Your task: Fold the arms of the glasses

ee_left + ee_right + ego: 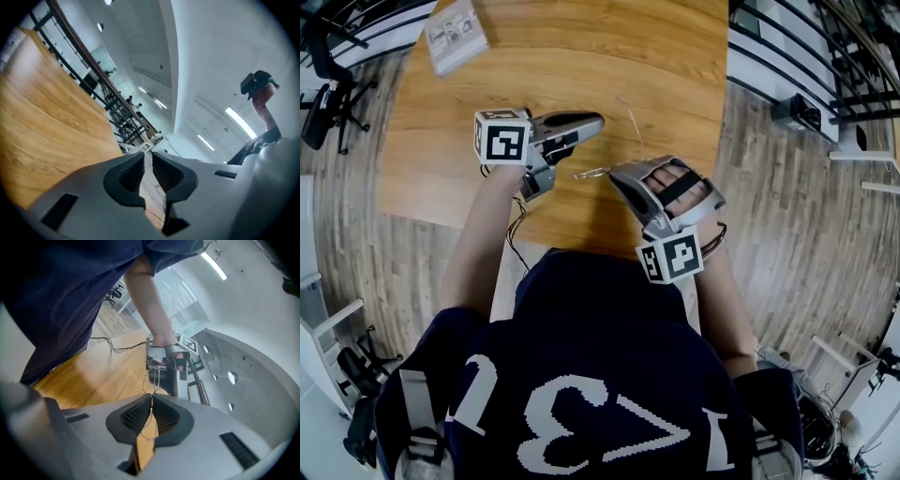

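The glasses are a thin wire frame, held just above the wooden table near its front edge. My right gripper is shut on them. In the right gripper view the wire glasses rise out from between the closed pads, with the right gripper clamped on the rim. My left gripper hovers a little behind and left of the glasses and does not touch them. In its own view the left gripper has its jaws drawn to a thin slit with nothing between them.
A flat grey box lies at the table's far left corner. A thin cable hangs off the front edge by the left forearm. Railings and wooden floor flank the table on the right.
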{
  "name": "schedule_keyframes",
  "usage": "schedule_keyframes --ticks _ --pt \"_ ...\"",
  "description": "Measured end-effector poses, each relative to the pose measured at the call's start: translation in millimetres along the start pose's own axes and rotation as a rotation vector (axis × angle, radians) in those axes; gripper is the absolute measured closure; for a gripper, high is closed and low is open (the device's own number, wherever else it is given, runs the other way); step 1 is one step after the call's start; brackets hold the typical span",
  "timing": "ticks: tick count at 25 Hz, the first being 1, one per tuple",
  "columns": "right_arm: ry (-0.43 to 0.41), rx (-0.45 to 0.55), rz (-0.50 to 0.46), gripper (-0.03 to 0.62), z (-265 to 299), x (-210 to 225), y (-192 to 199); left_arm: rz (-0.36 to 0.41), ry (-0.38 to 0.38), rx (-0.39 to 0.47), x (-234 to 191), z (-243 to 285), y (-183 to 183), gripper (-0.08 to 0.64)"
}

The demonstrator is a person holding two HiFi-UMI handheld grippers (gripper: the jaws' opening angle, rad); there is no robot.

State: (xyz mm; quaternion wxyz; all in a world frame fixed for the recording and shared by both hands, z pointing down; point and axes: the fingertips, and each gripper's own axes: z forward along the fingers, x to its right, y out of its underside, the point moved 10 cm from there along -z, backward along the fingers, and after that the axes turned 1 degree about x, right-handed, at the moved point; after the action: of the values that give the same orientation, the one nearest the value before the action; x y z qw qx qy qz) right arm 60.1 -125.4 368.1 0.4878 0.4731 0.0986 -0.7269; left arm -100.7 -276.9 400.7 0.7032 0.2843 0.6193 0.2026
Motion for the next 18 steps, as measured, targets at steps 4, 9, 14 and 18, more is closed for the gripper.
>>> schedule_keyframes --ticks 4,9,14,18 --pt "-0.011 0.017 -0.004 0.558 1 -2 -9 0.038 -0.166 0.142 -22 3 -30 0.455" --pt "-0.014 0.030 -0.026 0.558 3 -5 -18 -0.044 -0.166 0.112 -51 21 -34 0.437" --pt "-0.008 0.021 -0.015 0.558 -2 -3 -16 -0.140 -0.042 0.026 -49 29 -19 0.518" --pt "0.008 -0.010 0.021 0.558 -5 -3 -4 -0.214 -0.035 0.035 -44 14 -6 0.531"
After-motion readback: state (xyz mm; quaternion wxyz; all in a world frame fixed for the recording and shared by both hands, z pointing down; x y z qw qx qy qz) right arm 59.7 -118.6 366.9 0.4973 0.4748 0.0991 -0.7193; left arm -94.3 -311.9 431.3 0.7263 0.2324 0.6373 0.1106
